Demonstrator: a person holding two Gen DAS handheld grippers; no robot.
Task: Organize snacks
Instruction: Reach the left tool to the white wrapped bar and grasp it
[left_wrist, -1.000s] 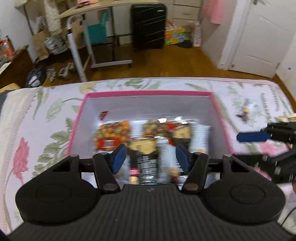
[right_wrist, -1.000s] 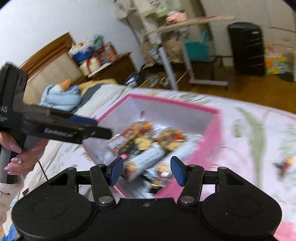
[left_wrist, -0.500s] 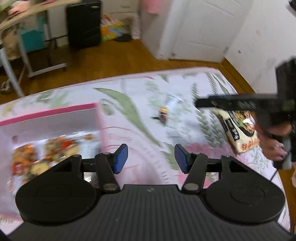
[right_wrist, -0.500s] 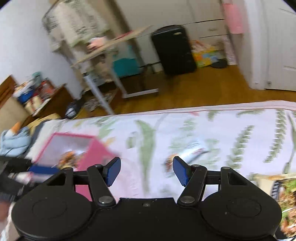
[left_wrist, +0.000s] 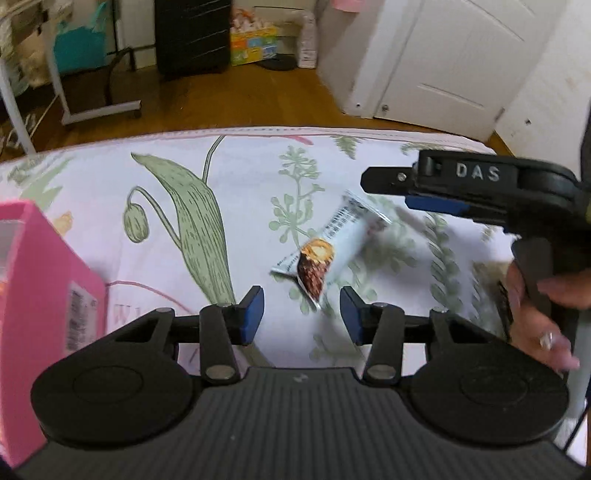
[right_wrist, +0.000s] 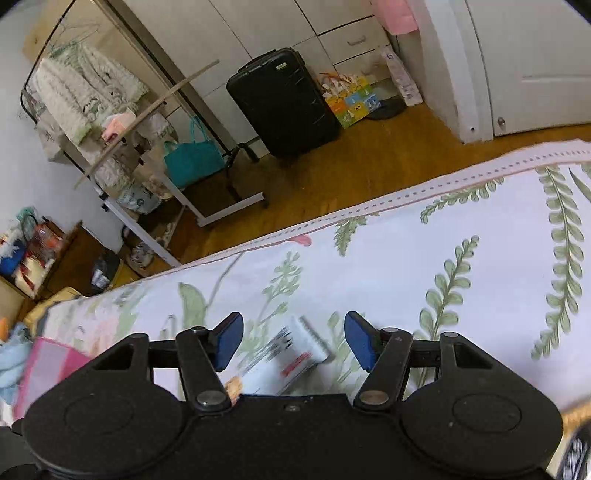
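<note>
I see my left gripper (left_wrist: 301, 314) angled down over the bed (left_wrist: 229, 173), which is covered in a white spread printed with green leaves and stems. Its jaws have just been closing and stand partly apart with nothing pressed between the blue pads; the lower tip of a snack bar (left_wrist: 327, 253) sits in the line of the gap, but the pads do not touch it. The snack bar lies flat on the spread, tilted diagonally, in a white wrapper with a picture of a nut bar at its nearer end. In the right wrist view the same bar (right_wrist: 291, 354) lies just ahead of my right gripper (right_wrist: 293, 341), between its two fingers and untouched; those jaws are open and empty. From the left wrist view the right gripper (left_wrist: 436, 194) hangs above and to the right of the bar, held by a hand (left_wrist: 539, 317) wearing a ring. A pink box (left_wrist: 48, 280) stands at the left edge of the bed, well apart from the bar. Beyond the bed I note a wooden floor (right_wrist: 332, 173) and a black suitcase (right_wrist: 282, 101).
</note>
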